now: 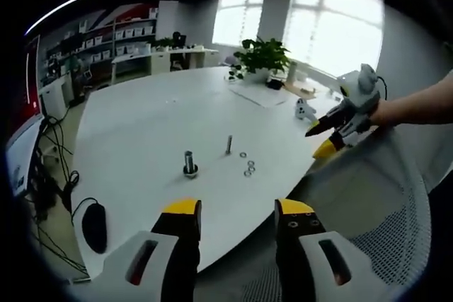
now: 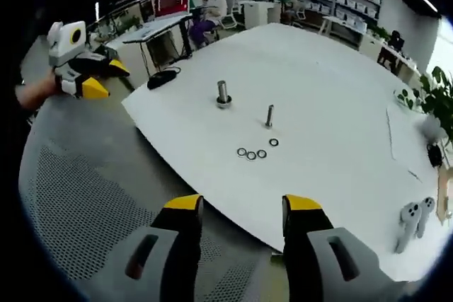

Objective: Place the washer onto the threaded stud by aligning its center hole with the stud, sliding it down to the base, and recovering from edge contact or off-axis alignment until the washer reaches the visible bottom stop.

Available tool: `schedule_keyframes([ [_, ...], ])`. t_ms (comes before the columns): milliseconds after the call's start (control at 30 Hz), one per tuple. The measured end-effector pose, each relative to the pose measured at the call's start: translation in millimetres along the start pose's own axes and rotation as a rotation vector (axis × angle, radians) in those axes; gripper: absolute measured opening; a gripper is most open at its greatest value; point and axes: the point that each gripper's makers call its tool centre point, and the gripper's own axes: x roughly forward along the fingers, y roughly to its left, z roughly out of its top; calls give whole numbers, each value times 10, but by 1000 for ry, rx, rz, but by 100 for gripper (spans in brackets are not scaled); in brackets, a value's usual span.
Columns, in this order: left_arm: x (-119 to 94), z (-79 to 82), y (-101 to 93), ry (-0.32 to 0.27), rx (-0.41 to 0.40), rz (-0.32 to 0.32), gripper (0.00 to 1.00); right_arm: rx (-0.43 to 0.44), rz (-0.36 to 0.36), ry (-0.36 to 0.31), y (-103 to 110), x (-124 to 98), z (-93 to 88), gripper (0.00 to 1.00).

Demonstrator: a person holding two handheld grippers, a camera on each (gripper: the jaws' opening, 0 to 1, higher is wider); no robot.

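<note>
Both grippers hanging off the table edge, above a mesh chair seat (image 2: 78, 196), nothing started yet.

Left gripper (image 1: 237, 221): jaws standing wide apart, gripping nothing. Right gripper (image 2: 237, 213): same, wide gap, nothing between the pads. Also appearing as the other tool in each view: right gripper at 3 o'clock of the left gripper view, left gripper at 10 o'clock of the right gripper view; jaw gap there too foreshortened to call.

Washers (image 2: 255, 152) lying flat on the white table (image 2: 333, 90), four in a loose cluster, holes facing up, no long axis to speak of. Threaded stud (image 2: 270, 115) standing upright just past them at 12 o'clock, long axis vertical, tip pointing up. Fatter bolt with a base collar (image 2: 223, 94) at 11 o'clock of the stud, also upright.

Risks, judging from here:
- Picking thin flat washers off a hard top: pads likely skating over, or flicking one away.
- Grabbing two at once, three sitting nearly touching.
- Tilted washer catching on the threads and jamming part way.
- Knocking the slim stud over on approach; unclear whether fixed to anything.
- Going for the wrong post.
</note>
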Motion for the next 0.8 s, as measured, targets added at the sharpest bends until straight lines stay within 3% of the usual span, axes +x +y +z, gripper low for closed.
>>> schedule_keyframes([
  [67,10,-6,1,6,0,-1,39,-81,19,56,24,126,-36,48],
  [133,16,-15,5,14,5,1,39,-136,47,72,73,263,-17,48],
  [467,27,-63,15,38,17,8,38,-159,138,128,188,859,144,45],
  [733,21,-88,39,47,22,22,37,-261,146,185,107,1105,268,41],
  [800,23,-100,36,53,26,20,38,-272,155,208,75,1160,264,36],
])
